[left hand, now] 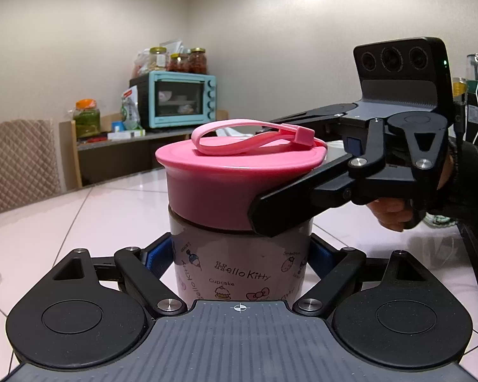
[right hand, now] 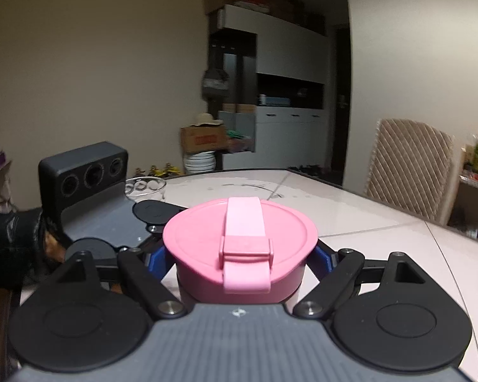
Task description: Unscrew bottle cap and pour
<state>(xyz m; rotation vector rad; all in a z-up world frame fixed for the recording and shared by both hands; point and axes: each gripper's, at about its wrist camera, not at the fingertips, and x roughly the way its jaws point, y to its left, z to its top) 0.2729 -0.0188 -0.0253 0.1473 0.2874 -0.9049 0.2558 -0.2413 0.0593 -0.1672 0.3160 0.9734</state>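
Note:
A Hello Kitty bottle point(left hand: 239, 264) with a pale body stands upright on the white table point(left hand: 79, 216). Its wide pink cap point(left hand: 239, 172) carries a pink strap loop point(left hand: 248, 137). My left gripper point(left hand: 239, 254) is shut on the bottle body, blue pads on both sides. My right gripper point(left hand: 271, 191) comes in from the right and is shut on the pink cap. In the right wrist view the cap point(right hand: 239, 238) fills the space between the right gripper's point(right hand: 239, 261) blue pads, and the left gripper's body point(right hand: 89, 197) sits behind at left.
A clear glass point(right hand: 145, 187) stands on the table beyond the left gripper. A teal toaster oven point(left hand: 178, 98) and jars sit on a shelf by the wall. Padded chairs point(right hand: 411, 165) stand at the table edge point(right hand: 334, 184).

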